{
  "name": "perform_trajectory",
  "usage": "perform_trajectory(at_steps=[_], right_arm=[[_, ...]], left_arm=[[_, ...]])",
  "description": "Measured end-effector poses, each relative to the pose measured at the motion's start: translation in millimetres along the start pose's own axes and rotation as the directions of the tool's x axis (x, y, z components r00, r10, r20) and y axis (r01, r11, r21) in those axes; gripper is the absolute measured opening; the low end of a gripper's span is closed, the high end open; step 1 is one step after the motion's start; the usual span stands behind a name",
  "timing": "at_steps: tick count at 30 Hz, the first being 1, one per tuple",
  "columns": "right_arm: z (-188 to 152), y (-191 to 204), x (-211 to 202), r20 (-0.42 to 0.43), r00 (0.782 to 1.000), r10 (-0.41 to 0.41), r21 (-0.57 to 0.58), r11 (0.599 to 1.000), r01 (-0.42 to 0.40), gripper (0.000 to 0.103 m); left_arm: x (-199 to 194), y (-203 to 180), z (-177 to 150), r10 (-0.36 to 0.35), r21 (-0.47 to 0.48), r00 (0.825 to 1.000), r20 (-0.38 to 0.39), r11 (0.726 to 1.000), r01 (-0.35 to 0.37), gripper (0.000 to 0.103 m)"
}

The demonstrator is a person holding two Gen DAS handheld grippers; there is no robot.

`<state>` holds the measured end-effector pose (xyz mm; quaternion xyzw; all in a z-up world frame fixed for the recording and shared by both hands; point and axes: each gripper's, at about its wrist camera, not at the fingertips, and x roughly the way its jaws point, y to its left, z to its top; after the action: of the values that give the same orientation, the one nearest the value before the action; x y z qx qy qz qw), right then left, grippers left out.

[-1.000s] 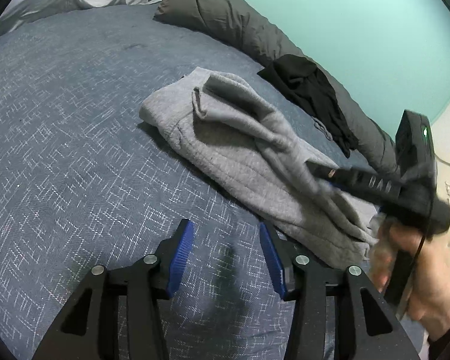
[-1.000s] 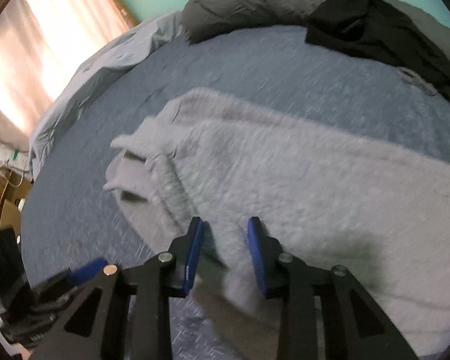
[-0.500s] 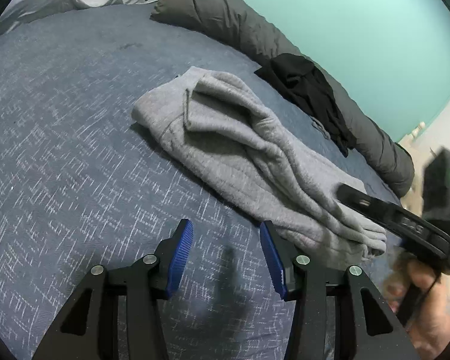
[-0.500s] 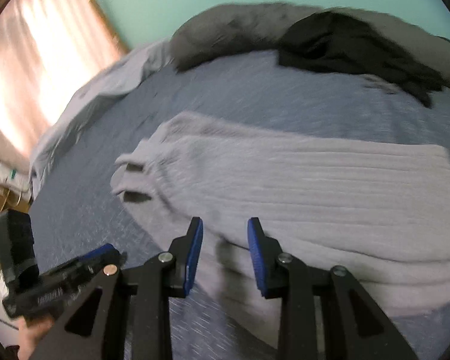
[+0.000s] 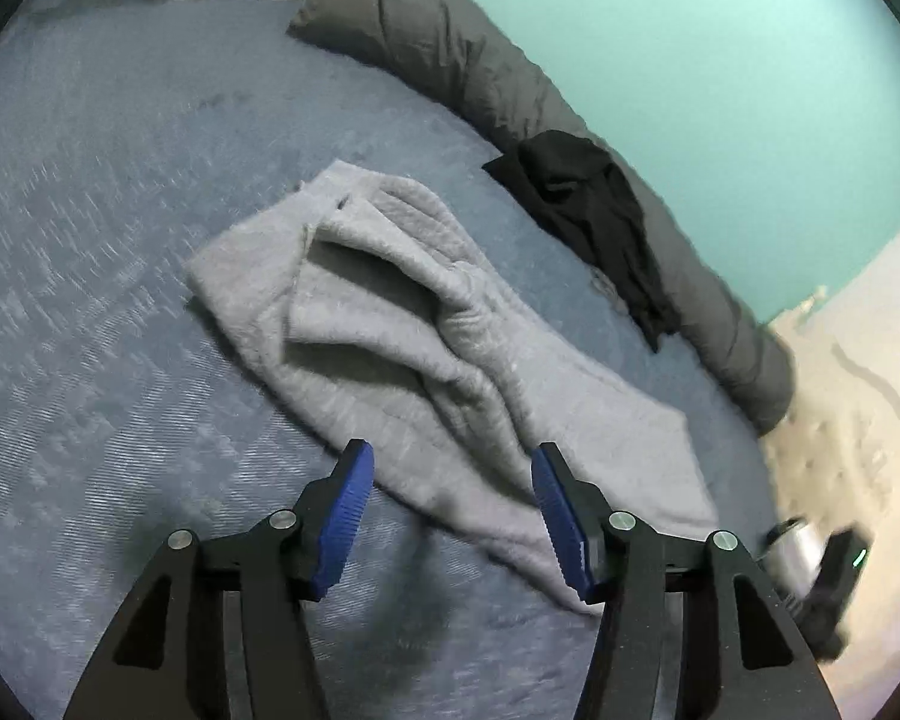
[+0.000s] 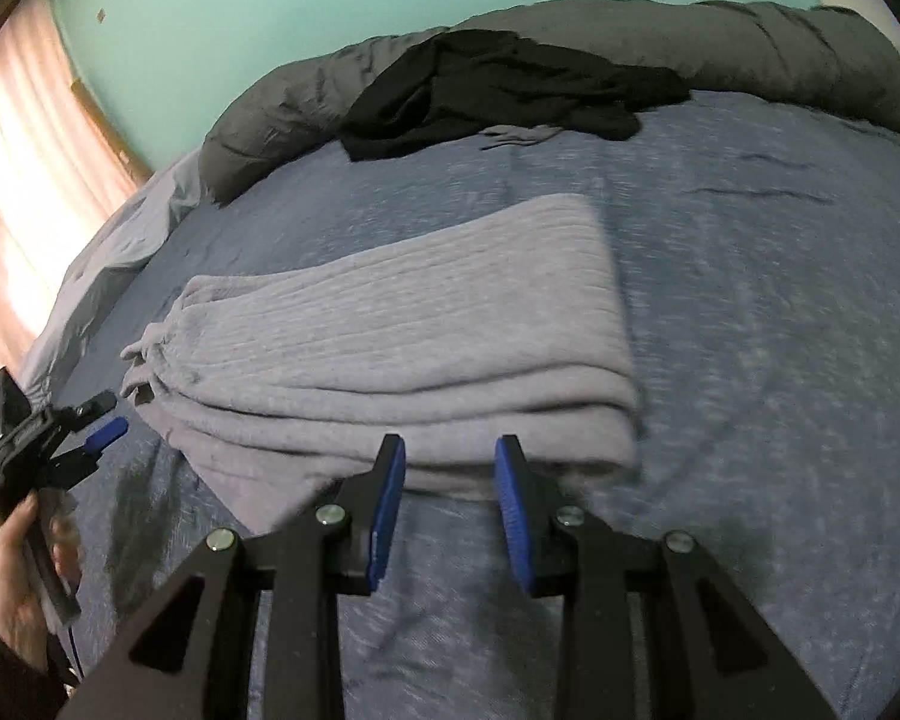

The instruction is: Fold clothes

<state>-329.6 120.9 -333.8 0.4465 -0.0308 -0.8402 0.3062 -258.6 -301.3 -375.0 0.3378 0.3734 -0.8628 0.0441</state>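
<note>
Grey sweatpants lie folded lengthwise on the blue bedspread, with the waistband end bunched at the far left. My left gripper hovers over the near edge of the pants. Its jaws are opening and the pads press on nothing. In the right wrist view the same sweatpants form a long flat strip. My right gripper stands open just in front of their near edge, with nothing between its pads. At the far left of that view a hand holds the left gripper.
A black garment is draped over a rolled dark grey duvet along the turquoise wall. Light grey bedding is heaped by the curtained window. The bed's edge and a pale floor lie at the right of the left wrist view.
The right gripper has drawn back off the sweatpants and swung toward their cuff end. The left gripper has moved closer to the pants and its jaws have widened.
</note>
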Motion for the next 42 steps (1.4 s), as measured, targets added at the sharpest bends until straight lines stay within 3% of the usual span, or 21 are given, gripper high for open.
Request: perform_trajectory(at_steps=[5,11,24,28,29,32,37,42], right_arm=[[-10,-21,-16,0.013,1.0,0.009,0.043,0.999,-0.009,0.031],[-12,-32,-25,0.027,1.0,0.015,0.08,0.997,-0.017,0.031],[-15,-34,-29,0.038,0.998,0.04,0.084,0.996,-0.043,0.031],[-16,-34,-31,0.037,0.999,0.039,0.084,0.996,-0.042,0.031],[-16,-34,-31,0.038,0.999,0.038,0.084,0.996,-0.041,0.031],[-17,-36,-31,0.037,0.999,0.036,0.086,0.996,-0.039,0.031],[-20,-37,-30,0.038,0.999,0.038,0.093,0.995,-0.041,0.031],[-23,-40,-28,0.037,0.998,0.042,0.106,0.993,-0.046,0.031]], left_arm=[[15,5,17,-0.017,-0.089,0.999,-0.04,0.996,0.013,0.059],[30,12,38,0.025,-0.173,0.997,-0.067,0.984,-0.037,0.059],[38,27,63,0.034,-0.297,0.999,-0.04,0.954,-0.044,0.06],[45,30,66,0.046,-0.278,0.998,-0.043,0.959,-0.056,0.056],[46,31,67,0.047,-0.272,0.998,-0.04,0.961,-0.057,0.044],[42,26,71,0.05,-0.225,0.998,-0.023,0.973,-0.054,0.018],[24,-5,90,-0.02,-0.084,0.999,0.027,0.996,0.022,0.012],[-2,-37,109,-0.105,0.054,0.99,0.094,0.993,0.101,0.012]])
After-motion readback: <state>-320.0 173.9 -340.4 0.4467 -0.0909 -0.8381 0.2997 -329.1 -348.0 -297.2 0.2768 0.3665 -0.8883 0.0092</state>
